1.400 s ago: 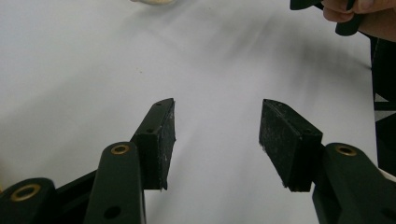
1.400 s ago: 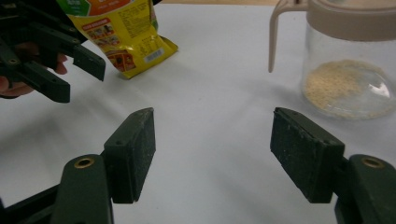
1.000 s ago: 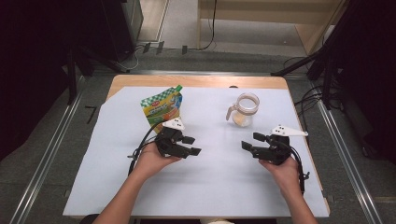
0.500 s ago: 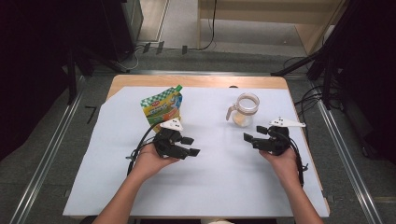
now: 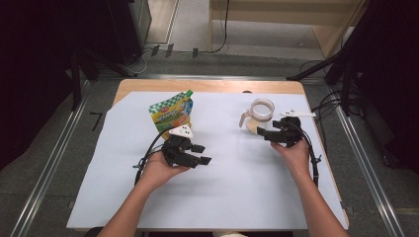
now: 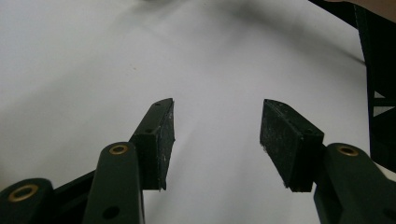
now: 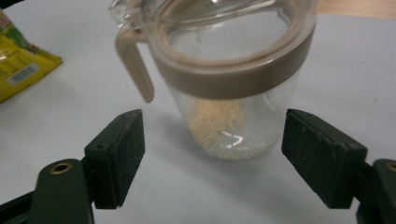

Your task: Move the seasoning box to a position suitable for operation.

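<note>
- High view: the clear jar point(image 5: 260, 112) stands on the white sheet point(image 5: 237, 187) at the table's far right; the right gripper point(image 5: 264, 134) sits just beside it. The left gripper point(image 5: 201, 154) rests mid-sheet, near a green pouch point(image 5: 172, 112).
- Left gripper view: jaws parted over bare sheet, holding nothing.
- Right gripper view: jaws have just been opening; they stand wide before the jar point(image 7: 233, 79), not touching it.

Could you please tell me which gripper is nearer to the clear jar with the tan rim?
Right. The right gripper sits just in front of the jar, its open jaws facing it without touching. The left gripper lies farther away, near the pouch.
</note>
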Demonstrator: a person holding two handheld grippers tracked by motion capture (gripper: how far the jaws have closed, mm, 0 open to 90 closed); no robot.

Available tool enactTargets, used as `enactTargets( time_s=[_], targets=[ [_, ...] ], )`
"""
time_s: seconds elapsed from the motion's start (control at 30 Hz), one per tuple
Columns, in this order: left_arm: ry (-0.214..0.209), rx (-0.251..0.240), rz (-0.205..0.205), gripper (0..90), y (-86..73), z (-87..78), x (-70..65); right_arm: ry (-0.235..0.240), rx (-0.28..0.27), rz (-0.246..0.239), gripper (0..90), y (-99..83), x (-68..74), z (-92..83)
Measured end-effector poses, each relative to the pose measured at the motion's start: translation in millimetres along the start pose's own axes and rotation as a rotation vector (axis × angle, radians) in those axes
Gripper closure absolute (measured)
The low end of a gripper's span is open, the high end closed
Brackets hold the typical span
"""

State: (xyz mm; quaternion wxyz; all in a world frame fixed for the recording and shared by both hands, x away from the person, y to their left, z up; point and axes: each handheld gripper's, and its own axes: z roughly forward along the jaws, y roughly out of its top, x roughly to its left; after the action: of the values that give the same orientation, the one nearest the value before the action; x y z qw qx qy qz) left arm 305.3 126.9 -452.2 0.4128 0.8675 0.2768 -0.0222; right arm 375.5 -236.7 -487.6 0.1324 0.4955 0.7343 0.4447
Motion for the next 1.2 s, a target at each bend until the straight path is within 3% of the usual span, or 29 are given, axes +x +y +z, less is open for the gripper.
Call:
enactTargets(
  time_s=[0.17, 0.33, 0.5, 0.6, 0.77, 0.97, 1.2],
  targets=[
    [0.002, 0.004, 0.001, 45.4, -0.3, 1.4, 0.4, 0.01, -0.01, 0.034, 20.1, 4.4, -4.8, 8.7],
    [0.001, 0.0, 0.002, 45.5, -0.3, 0.3, 1.3, -0.034, -0.012, 0.031, 14.8, 4.6, -2.6, 25.2],
    [0.005, -0.001, 0.002, 45.2, -0.7, -1.5, 2.9, -0.102, -0.061, 0.011, 10.5, 2.9, 4.3, 39.4],
    [0.005, -0.01, -0.015, 45.2, -1.0, -4.2, 5.7, -0.116, -0.093, 0.03, 8.3, 1.2, 5.4, 45.9],
    [0.001, -0.009, -0.01, 45.1, -1.2, -4.9, 5.7, -0.124, -0.149, 0.056, 5.9, -1.5, 5.0, 57.3],
    [0.0, -0.018, -0.013, 45.0, -1.0, -5.9, 6.3, -0.157, -0.19, 0.055, 6.6, -1.0, 7.9, 63.4],
    [-0.005, -0.025, -0.016, 44.9, -0.9, -5.6, 5.9, -0.174, -0.188, 0.047, 8.2, 1.0, 10.2, 64.8]
  ],
)
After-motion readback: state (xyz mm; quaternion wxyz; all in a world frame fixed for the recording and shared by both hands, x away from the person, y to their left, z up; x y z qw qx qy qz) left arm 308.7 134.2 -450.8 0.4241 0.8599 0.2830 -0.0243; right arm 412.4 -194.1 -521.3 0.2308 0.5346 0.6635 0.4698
